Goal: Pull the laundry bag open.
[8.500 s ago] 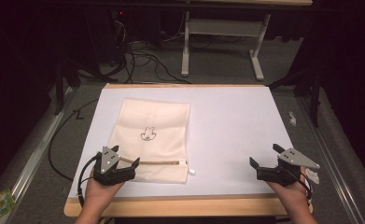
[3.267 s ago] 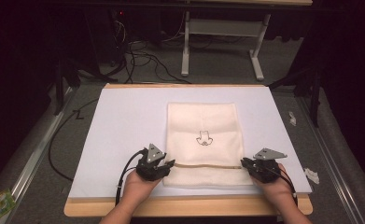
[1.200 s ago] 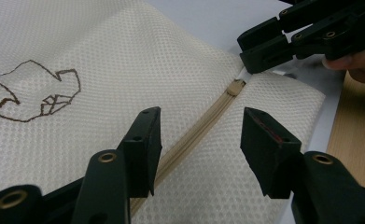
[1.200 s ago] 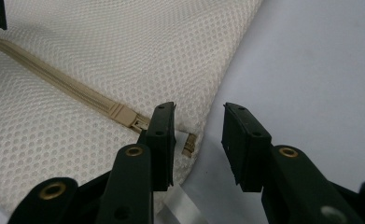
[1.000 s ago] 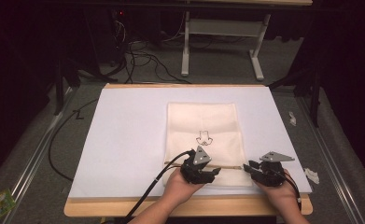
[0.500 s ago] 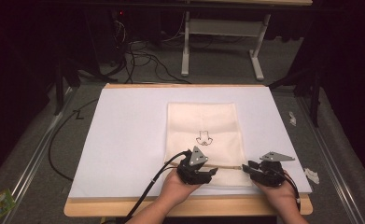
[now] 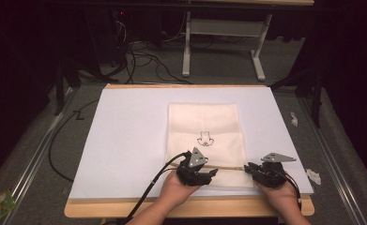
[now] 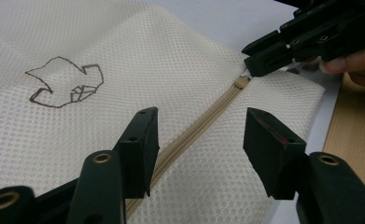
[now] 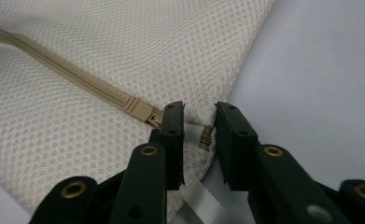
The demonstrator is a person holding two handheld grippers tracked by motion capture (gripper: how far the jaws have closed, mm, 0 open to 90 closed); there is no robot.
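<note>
A: Nearest the person, what has changed at the near edge of the table (image 7: 125,206)?

B: The left gripper (image 7: 208,175), which a few seconds ago stood at the left end of the zipper (image 8: 203,123), has travelled along it and now rests near the middle of the mesh bag (image 7: 204,119). The right gripper (image 7: 249,168) has stayed at the bag's right end.

A: How do the jaws stand?

B: In the left gripper view the jaws are moderately open, straddling the zipper without pressing it; nothing is held. In the right gripper view the jaws have just been closing and stand narrow, with the bag's corner and a small brass zipper end (image 9: 205,136) between them; whether the pads press on it yet cannot be told.

A: And the slider (image 9: 140,110)?

B: It lies just to the left of the right gripper's jaws, at the zipper's end, so the zipper appears drawn fully across.

A: Where is the bag itself?

B: Flat on the white sheet (image 7: 120,140), right of centre, printed outline (image 7: 205,138) uppermost, zipper toward the person.

A: Meaning for the work?

B: Probably the right gripper is anchoring the corner while the left gets set to work the zipper.
</note>
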